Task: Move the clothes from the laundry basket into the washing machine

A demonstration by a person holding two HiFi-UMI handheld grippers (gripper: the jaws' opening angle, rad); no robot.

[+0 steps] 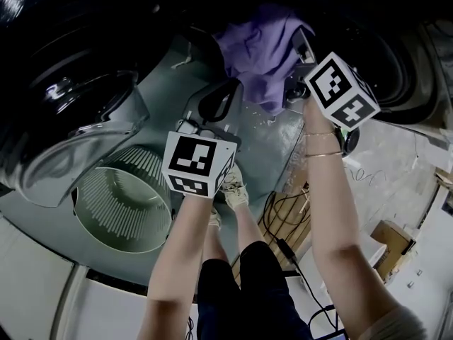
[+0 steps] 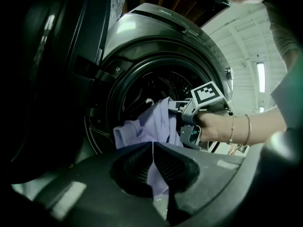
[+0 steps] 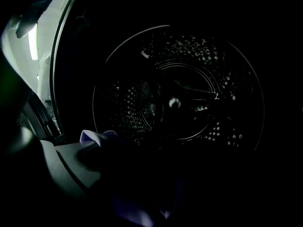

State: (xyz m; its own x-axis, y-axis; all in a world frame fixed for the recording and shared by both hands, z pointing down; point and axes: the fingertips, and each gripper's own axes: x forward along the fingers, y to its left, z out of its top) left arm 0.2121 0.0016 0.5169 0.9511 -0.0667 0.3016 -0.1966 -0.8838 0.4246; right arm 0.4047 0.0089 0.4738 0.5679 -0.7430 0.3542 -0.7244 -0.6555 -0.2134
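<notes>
Left gripper view: our left gripper (image 2: pixel 152 157) pinches the soft purple cloth shirt (image 2: pixel 151 122). The dark round steel drum (image 2: pixel 147 86) lies straight ahead. Our right gripper (image 2: pixel 185 122), nearer it, has its jaws spread wide.

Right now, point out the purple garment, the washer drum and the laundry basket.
purple garment (image 1: pixel 260 52), head view, middle of the bunched cloth.
washer drum (image 3: pixel 177 86), right gripper view, centre of the back wall.
laundry basket (image 1: pixel 131 168), head view, ribbed inner wall.

Dim, fisheye-bent views — drum (image 3: pixel 180 98) almost black (few glints), strip light (image 2: pixel 261 77) glaring.
</notes>
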